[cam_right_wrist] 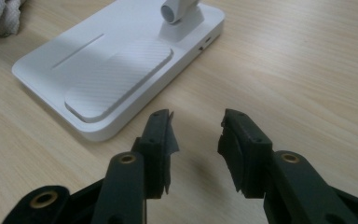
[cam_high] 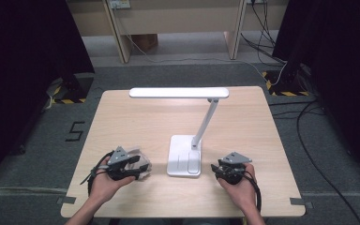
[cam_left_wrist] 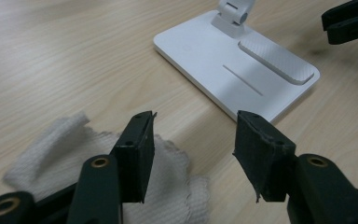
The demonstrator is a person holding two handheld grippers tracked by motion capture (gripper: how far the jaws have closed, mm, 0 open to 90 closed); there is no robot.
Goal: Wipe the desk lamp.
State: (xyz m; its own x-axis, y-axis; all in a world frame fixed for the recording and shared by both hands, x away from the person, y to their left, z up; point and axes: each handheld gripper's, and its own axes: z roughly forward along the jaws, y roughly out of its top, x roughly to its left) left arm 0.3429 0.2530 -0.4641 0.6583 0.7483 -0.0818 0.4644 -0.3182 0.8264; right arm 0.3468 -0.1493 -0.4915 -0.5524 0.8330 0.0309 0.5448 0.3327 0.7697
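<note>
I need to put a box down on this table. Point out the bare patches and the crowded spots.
Free: the left half of the table beyond the cloth, and the right side between the lamp's stem and the table's right edge. Crowded: the near strip, where the left tool, cloth, lamp base and right tool sit side by side.

We see the table [cam_high: 122, 117] evenly and softly lit from above, while the space left and right of it falls into near black, and the high view is a little soft and grainy. Around the lamp base [cam_left_wrist: 233, 70] the shadows are faint and short, and a pale sheen lies on the wood behind it. In both gripper views the black jaws closest to the lens are slightly blurred, and the white cloth [cam_left_wrist: 74, 158] beside the base also looks soft.
</note>
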